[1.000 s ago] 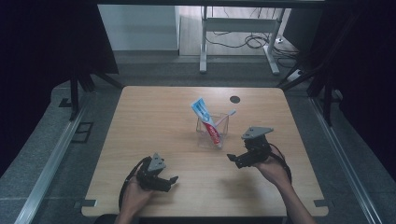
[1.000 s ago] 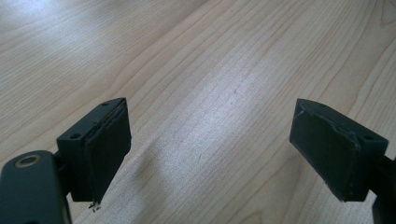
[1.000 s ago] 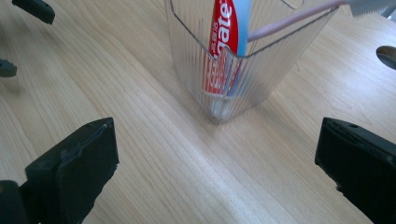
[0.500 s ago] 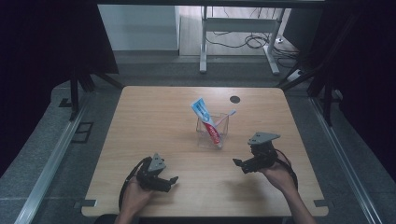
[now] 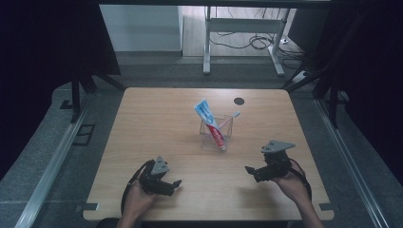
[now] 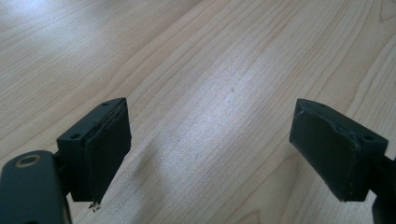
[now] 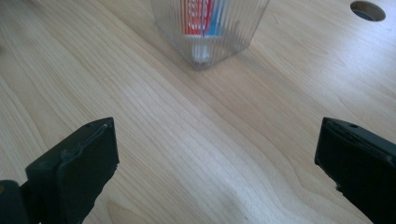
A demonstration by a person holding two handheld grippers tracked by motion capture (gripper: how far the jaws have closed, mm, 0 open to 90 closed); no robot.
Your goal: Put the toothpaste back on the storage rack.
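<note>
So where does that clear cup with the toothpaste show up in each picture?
High view: the clear cup stands mid-table, ahead of both grippers.
Left gripper view: not in it.
Right gripper view: top centre, beyond the open jaws.
Shared landmark: the round table hole.

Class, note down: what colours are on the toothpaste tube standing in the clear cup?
The toothpaste tube is blue, white and red, clearest in the high view.

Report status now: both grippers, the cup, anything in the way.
Left gripper open, holding nothing, near table edge. Right gripper open, holding nothing, short of the clear cup. Toothpaste tube stands in cup. Bare table between right jaws and cup.
</note>
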